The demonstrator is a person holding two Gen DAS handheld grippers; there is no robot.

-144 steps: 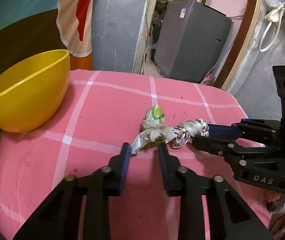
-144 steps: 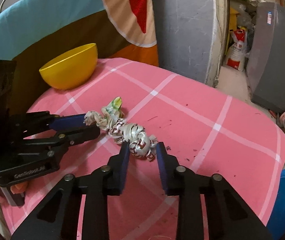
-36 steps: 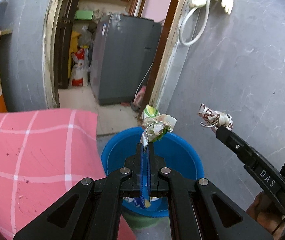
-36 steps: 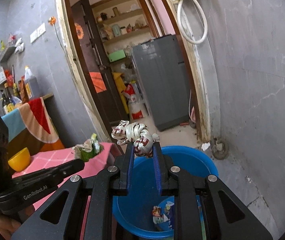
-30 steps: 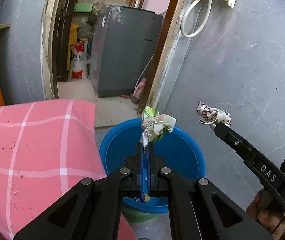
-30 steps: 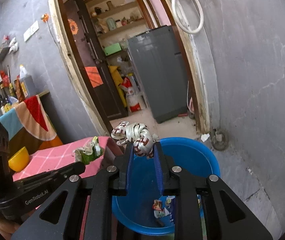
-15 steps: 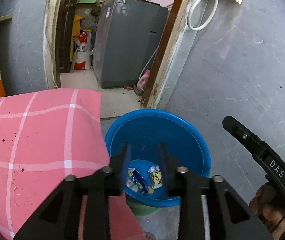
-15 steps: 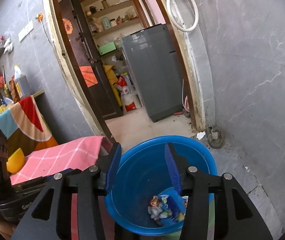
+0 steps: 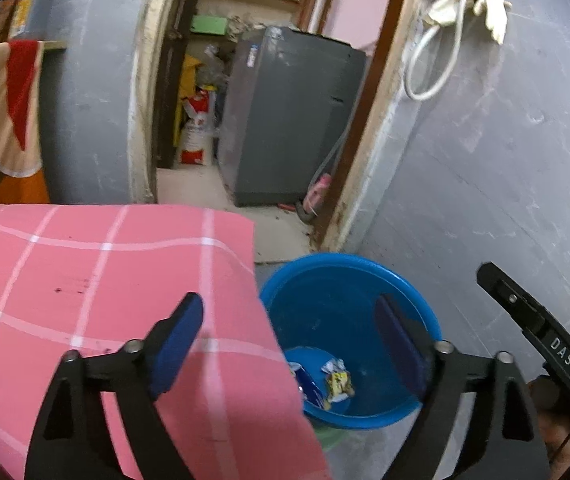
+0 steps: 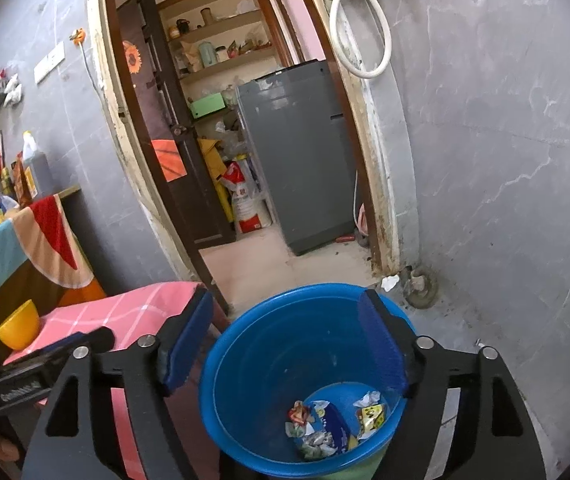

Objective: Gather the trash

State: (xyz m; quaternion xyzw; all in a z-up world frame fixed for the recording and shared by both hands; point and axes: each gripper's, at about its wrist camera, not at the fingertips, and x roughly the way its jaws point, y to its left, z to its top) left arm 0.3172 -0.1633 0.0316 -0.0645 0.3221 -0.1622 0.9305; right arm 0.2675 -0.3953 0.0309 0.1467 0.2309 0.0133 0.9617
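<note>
A blue bucket [image 10: 253, 344] stands on the floor beside the pink checked table [image 9: 85, 280]. Crumpled wrappers [image 10: 325, 424] lie at its bottom, also visible as wrappers [image 9: 335, 380] in the left wrist view. My right gripper [image 10: 285, 320] hangs wide open above the bucket [image 9: 345, 292], nothing between its blue pads. My left gripper [image 9: 289, 324] is wide open too, straddling the table's corner and the bucket's rim. The right gripper's black finger [image 9: 533, 328] shows at the right edge of the left wrist view.
A yellow bowl [image 10: 17, 328] sits on the far side of the table [image 10: 125, 312]. Behind the bucket an open doorway leads to a grey appliance [image 10: 297, 152]. A grey wall [image 10: 505, 160] closes in on the right, with a hose [image 10: 365, 32] hanging on it.
Both grippers were shut on crumpled wrappers over the bucket a second ago. They have opened wide, and the wrappers have dropped into the bucket.
</note>
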